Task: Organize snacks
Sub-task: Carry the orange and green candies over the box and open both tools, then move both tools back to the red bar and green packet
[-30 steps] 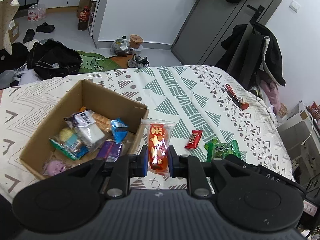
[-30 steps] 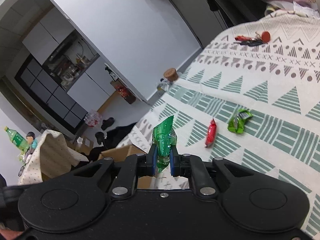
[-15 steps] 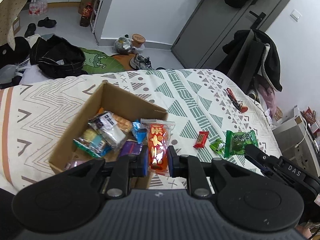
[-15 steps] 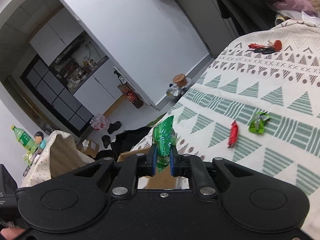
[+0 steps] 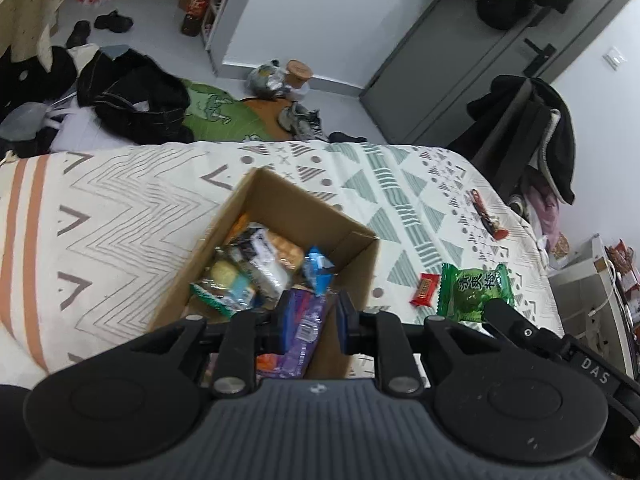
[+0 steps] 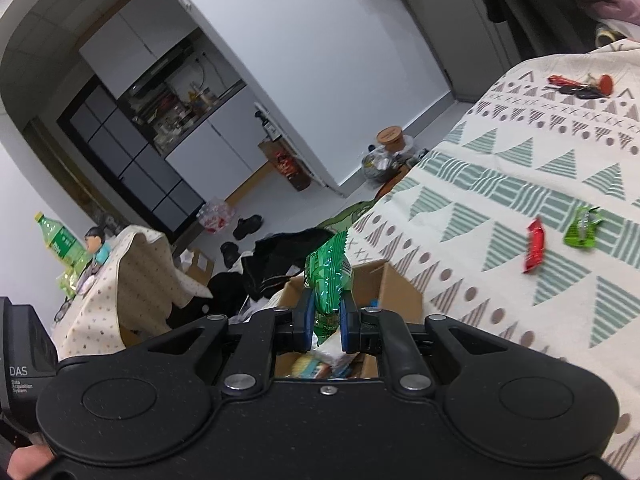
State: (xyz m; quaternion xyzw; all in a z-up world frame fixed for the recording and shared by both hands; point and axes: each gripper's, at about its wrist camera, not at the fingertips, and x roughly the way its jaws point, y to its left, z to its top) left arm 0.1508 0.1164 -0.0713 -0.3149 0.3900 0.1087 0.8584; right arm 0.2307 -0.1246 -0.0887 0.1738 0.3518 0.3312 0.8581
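A cardboard box (image 5: 280,200) with several snack packs stands on the patterned bedspread (image 5: 120,220). My left gripper (image 5: 311,320) is open above the box's near right corner; an orange pack (image 5: 268,360) lies below it beside a purple pack (image 5: 304,320). My right gripper (image 6: 324,322) is shut on a green snack bag (image 6: 328,276), also seen in the left wrist view (image 5: 472,292), held over the box (image 6: 396,284). A red candy bar (image 5: 425,289) and a small green packet (image 6: 582,228) lie on the bedspread.
Red-handled keys (image 5: 486,216) lie far right on the bed. Black clothes (image 5: 132,96), shoes and a jar (image 5: 298,74) lie on the floor beyond the bed. A chair with a dark coat (image 5: 532,136) stands at the right.
My left gripper moved over the box, opened and dropped the orange pack into it. My right gripper carried the green bag left toward the box.
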